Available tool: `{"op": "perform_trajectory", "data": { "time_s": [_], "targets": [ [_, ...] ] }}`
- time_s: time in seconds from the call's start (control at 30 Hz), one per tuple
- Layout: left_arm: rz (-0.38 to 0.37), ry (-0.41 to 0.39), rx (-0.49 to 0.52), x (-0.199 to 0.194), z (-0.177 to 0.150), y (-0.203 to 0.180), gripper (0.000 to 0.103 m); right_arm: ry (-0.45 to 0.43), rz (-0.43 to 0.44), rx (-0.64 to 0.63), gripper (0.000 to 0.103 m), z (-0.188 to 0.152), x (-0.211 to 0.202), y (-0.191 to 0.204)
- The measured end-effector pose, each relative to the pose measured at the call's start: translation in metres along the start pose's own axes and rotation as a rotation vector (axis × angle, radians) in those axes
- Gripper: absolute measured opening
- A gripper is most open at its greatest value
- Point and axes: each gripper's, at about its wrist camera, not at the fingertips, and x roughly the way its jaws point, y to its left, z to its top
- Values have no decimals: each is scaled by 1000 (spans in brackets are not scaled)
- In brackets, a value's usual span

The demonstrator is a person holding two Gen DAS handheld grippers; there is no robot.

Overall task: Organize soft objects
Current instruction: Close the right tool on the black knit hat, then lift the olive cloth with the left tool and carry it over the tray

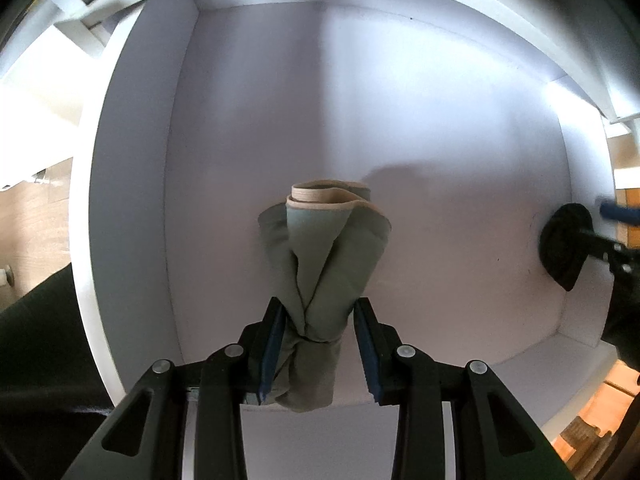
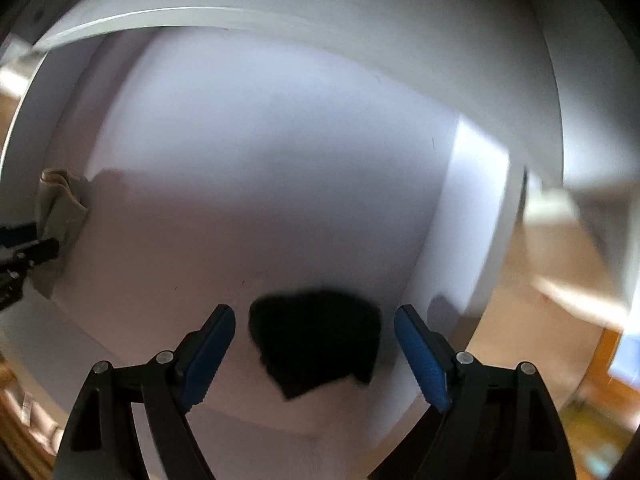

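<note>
My left gripper (image 1: 320,344) has a rolled grey-green cloth (image 1: 320,264) between its blue pads; the left pad touches the fabric, but beside the right pad I see a small gap, so I judge the grasp loose or being let go, and I cannot tell surely. The roll lies on the floor of a white shelf compartment (image 1: 440,120), near its front edge. My right gripper (image 2: 315,346) stands wide and holds nothing; the black cloth (image 2: 316,340) lies between its fingers on the same floor, well apart from the green roll.

To do this step well, I think I should set each piece fully down before I pull away, draw straight backwards so the pads do not drag the fabric, and keep the two pieces separated.

The right wrist view is blurred, so the shape and folding of the black cloth is unclear; the underside of the green roll is hidden; the front of the shelf is cut off by my grippers.
</note>
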Motion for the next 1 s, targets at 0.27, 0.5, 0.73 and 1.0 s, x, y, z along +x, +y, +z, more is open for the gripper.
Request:
{"op": "perform_trajectory", "data": {
  "time_s": [0.27,0.5,0.73,1.0],
  "targets": [
    [-7,-11,2,-6,-20,-2,36,65,-77,50,83,-47,52,43],
    [-3,-9,1,-6,-16,1,36,92,-139,0,84,-53,79,61],
    [-3,-19,-3,-11,-15,-1,36,48,-162,-19,51,-53,70,91],
    [-16,-52,-31,-26,-20,8,36,-25,-35,13,44,-69,70,107]
  ]
}}
